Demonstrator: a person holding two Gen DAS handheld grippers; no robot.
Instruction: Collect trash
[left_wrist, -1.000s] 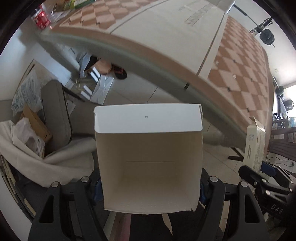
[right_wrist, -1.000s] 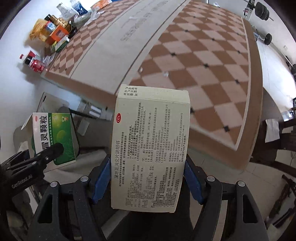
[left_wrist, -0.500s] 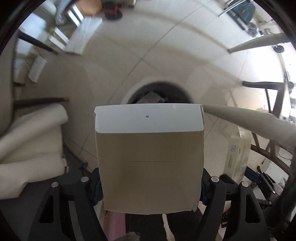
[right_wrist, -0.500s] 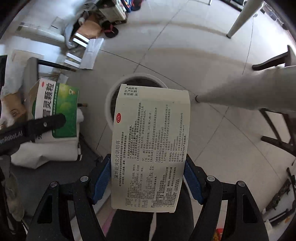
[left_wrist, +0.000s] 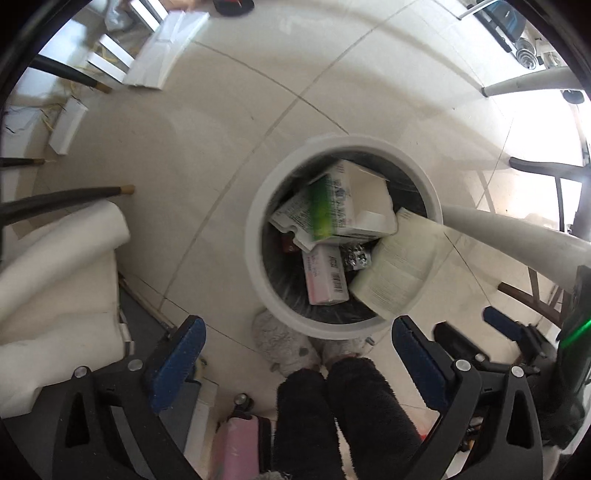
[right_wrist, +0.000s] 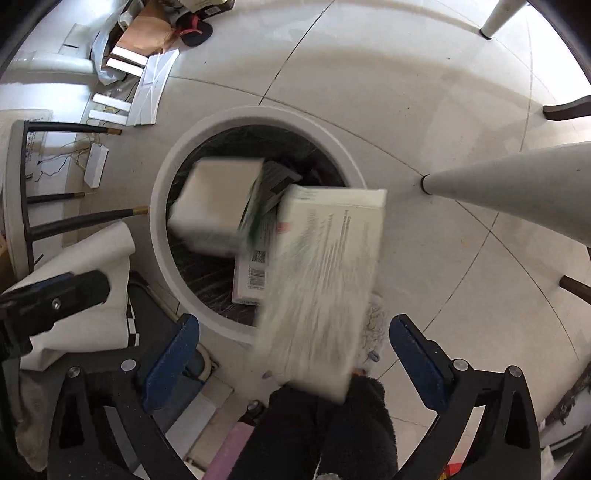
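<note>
Left gripper (left_wrist: 297, 360) spread wide, nothing between pads; right gripper (right_wrist: 293, 356) likewise spread. Printed medicine box (right_wrist: 325, 280) blurred, loose in air over bin rim (untouched by either pad). Green-and-white box (left_wrist: 332, 206) inside white round trash bin (left_wrist: 255, 236), among other cartons.

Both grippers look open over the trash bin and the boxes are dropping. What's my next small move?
Probably lift both grippers back toward the table. The left gripper and right gripper are open and empty; the green-and-white box is in the bin, and the printed box is falling over its rim.
</note>
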